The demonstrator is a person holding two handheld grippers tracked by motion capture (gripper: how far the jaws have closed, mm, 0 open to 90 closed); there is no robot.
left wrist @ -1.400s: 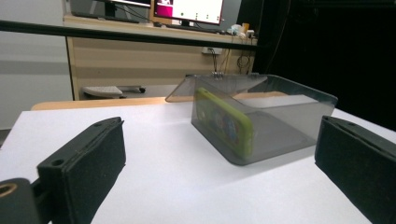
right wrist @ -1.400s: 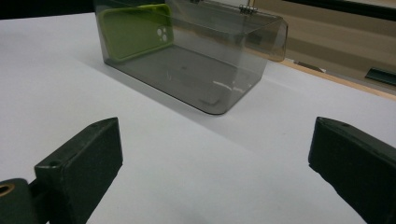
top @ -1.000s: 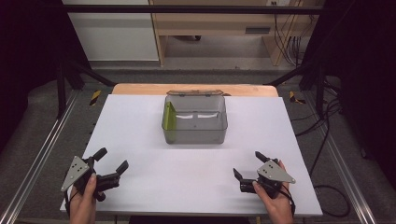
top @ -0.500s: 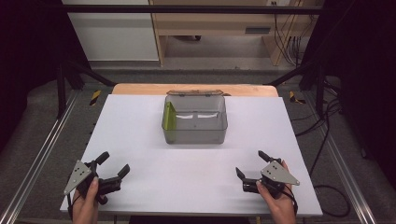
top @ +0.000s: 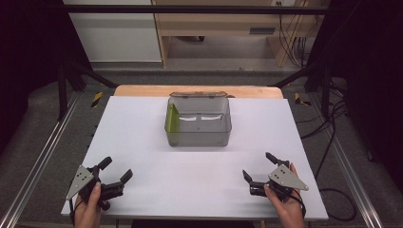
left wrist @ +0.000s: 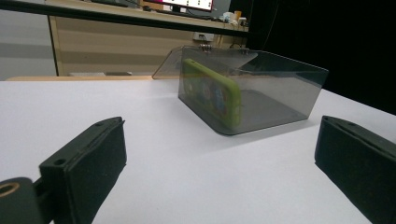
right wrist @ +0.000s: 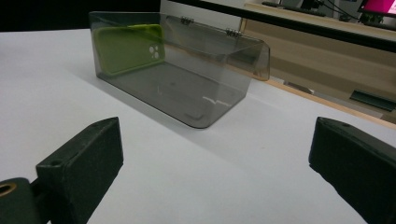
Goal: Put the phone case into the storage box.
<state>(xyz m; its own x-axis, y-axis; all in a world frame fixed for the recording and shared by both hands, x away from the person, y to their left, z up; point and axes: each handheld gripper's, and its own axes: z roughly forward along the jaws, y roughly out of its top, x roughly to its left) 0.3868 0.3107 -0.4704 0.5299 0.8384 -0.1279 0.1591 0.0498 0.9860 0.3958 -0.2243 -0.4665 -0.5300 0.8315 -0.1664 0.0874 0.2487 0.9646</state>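
A smoky transparent box (top: 199, 123) stands at the middle of the white table (top: 142, 123), its hinged lid folded back behind it. Inside, a green phone case (top: 172, 121) leans upright against the left wall, also seen as the phone case (left wrist: 212, 95) and the phone case (right wrist: 130, 48). My left gripper (top: 115, 171) rests open near the front left corner, held by a hand. My right gripper (top: 259, 166) is open near the front right corner. Both point toward the box (left wrist: 252, 91), the box (right wrist: 177, 65), with nothing between their jaws.
A wooden strip (top: 199, 90) runs along the table's far edge behind the box. Metal rails (top: 43, 156) flank the table on both sides. Cables (top: 332, 123) hang off the right side. A wooden bench (top: 218, 28) stands farther back.
Both grippers have drawn back a little toward the table's front edge. Their jaws stay open. The box and phone case have not moved.
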